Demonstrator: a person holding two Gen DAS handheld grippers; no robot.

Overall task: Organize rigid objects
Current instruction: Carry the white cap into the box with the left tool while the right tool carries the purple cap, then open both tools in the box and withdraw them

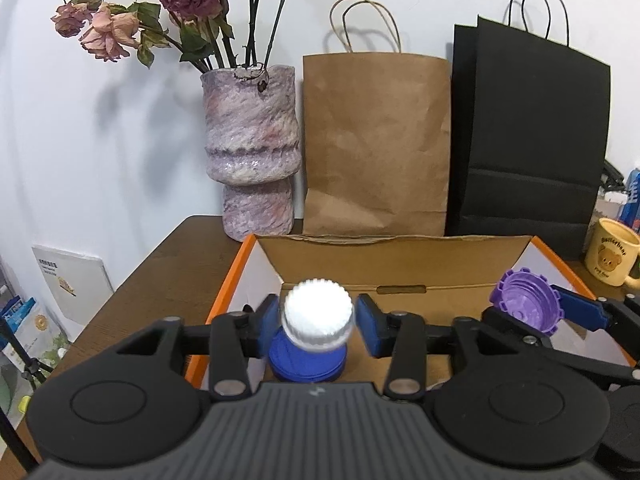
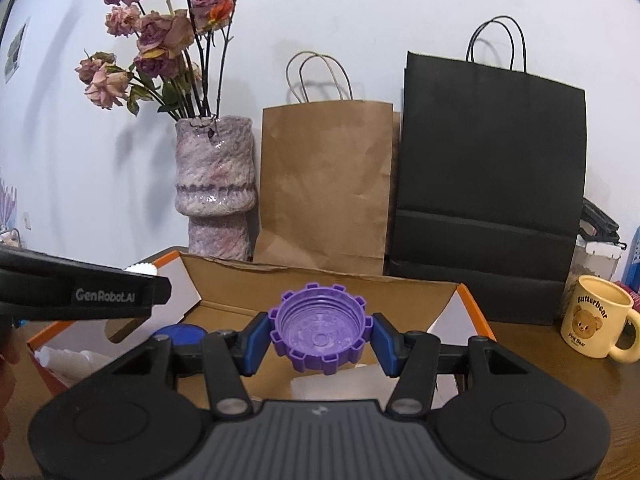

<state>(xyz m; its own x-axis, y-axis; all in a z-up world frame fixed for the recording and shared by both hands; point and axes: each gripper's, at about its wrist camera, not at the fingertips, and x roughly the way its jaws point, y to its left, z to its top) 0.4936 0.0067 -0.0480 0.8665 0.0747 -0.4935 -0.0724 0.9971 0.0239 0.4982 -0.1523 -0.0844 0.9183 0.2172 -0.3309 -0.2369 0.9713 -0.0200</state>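
- While the left gripper point(image 1: 318, 322) stands low in the centre of the left wrist view, its blue pads point(image 1: 370, 330) sit clear of the white ribbed cap point(image 1: 318, 318) between them, a gap on each side; jaws part open, not pressing
- That white cap looks blurred and sits above a blue lid point(image 1: 306, 362) lying on the floor of the cardboard box point(image 1: 400, 252)
- At lower centre of the right wrist view, the right gripper point(image 2: 320, 338) is clamped on a purple notched cap point(image 2: 320, 330), both blue pads tight on its rim, hollow side facing the camera
- Seen from the left wrist, that purple cap hangs at the right edge, above the box's right part
- Orange-edged, the box rests open on a brown wooden table point(image 1: 168, 276)
- Behind the box, from left to right: a mottled pink-grey vase point(image 1: 250, 152) of dried roses point(image 1: 120, 28), a brown paper bag point(image 1: 376, 144), a black paper bag point(image 1: 528, 132)
- A yellow bear mug point(image 2: 598, 316) stands on the table at the right edge, beside the box
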